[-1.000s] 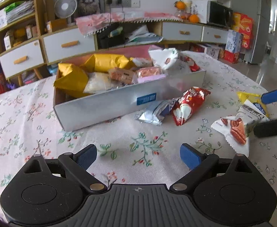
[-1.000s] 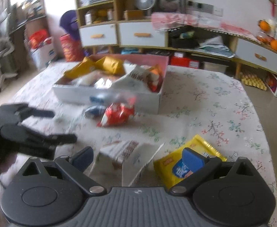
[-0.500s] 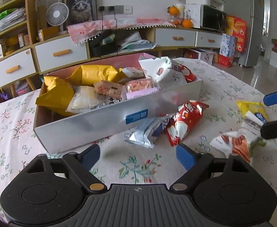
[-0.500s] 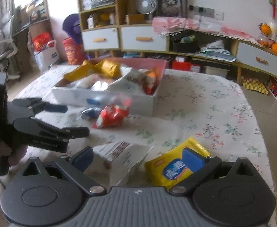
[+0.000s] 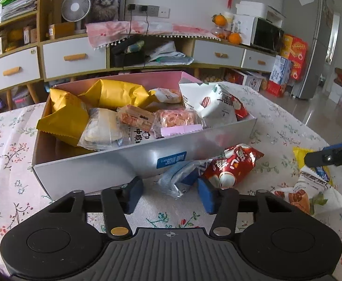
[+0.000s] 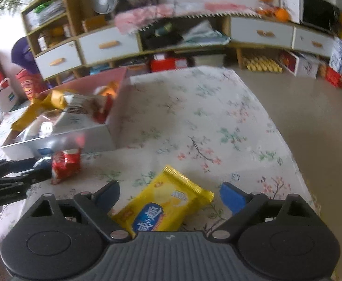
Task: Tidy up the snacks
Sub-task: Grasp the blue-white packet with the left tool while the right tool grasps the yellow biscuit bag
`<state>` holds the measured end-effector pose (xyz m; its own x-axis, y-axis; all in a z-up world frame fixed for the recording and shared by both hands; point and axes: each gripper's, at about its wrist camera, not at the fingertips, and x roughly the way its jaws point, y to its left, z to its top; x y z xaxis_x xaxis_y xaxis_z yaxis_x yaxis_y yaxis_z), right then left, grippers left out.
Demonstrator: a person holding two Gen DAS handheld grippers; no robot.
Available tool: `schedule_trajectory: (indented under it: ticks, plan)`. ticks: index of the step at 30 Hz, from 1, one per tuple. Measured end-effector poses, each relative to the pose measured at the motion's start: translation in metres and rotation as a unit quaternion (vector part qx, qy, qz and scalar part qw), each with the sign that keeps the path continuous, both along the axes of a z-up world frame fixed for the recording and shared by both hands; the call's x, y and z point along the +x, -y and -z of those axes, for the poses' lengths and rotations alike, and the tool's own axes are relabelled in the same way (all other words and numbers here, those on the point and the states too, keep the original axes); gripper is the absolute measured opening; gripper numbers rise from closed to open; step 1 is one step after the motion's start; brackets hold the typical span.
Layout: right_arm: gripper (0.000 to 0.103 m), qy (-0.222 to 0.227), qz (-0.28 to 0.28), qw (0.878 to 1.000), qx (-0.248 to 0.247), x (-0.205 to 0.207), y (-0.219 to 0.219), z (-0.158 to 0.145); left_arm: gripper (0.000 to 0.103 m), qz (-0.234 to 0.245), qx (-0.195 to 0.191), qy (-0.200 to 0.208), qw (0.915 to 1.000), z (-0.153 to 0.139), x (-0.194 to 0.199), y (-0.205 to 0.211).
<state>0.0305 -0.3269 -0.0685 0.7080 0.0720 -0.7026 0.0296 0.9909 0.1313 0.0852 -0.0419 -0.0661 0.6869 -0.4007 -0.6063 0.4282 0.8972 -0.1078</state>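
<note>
In front of the box (image 5: 96, 171), your left gripper (image 5: 169, 193) is closing its fingers around a silver-blue packet (image 5: 179, 180) without pressing it. Your right gripper (image 6: 168, 195) is closing too, fingers still wide of the yellow packet (image 6: 164, 208) on the counter (image 6: 194, 117).

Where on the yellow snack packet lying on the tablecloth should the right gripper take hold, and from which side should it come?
Judging by its pose, grip the yellow packet across its flat middle, from above and the near side. It lies flat and diagonal on the tablecloth between the right gripper's closing jaws, untouched, with clear cloth along both long edges.
</note>
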Motion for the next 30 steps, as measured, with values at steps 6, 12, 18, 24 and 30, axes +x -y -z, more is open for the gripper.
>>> schedule_trajectory:
  ticks: [6, 12, 18, 24, 30]
  plan:
    - [0.061, -0.020, 0.010, 1.000, 0.017, 0.005, 0.000, 0.006, 0.029, 0.000, 0.000, 0.000, 1.0000, -0.004, -0.002, 0.003]
    - [0.040, -0.022, -0.009, 1.000, 0.004, 0.003, -0.011, 0.008, 0.020, 0.006, 0.017, 0.000, 0.9998, -0.006, -0.007, 0.010]
    - [0.029, -0.022, -0.030, 0.999, -0.005, 0.003, -0.013, 0.003, 0.015, 0.016, 0.018, -0.018, 0.9995, -0.010, -0.011, 0.009]
    - [0.034, -0.020, -0.042, 0.999, -0.002, 0.006, -0.006, 0.000, 0.022, 0.011, 0.012, -0.013, 0.9998, -0.007, -0.008, 0.009]
    - [0.041, -0.038, -0.048, 0.998, 0.002, 0.010, -0.003, 0.001, 0.034, 0.007, 0.008, -0.005, 0.9999, -0.005, -0.003, 0.014]
